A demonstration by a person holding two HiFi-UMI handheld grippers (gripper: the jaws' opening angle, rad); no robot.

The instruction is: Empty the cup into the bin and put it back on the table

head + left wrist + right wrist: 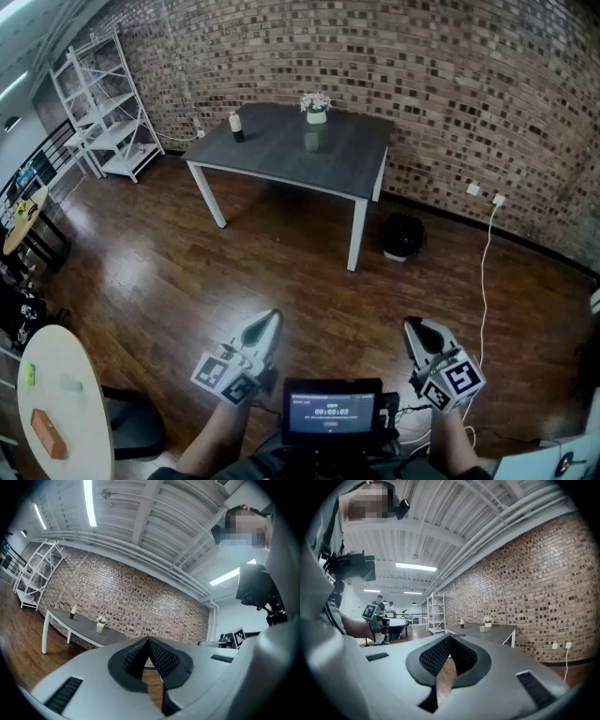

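left tongs point(268, 326) and right tongs point(419, 334) both clenched, nothing between the jaws, side by side. cup point(312, 142) stands on table point(272, 152) well ahead of both, just short of a flower pot point(316, 111). black bin point(403, 236) on floor point(234, 272) ahead of right tongs, near the table.

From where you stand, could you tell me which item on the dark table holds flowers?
The pale pot farthest back; the cup in front of it and the dark bottle hold none.
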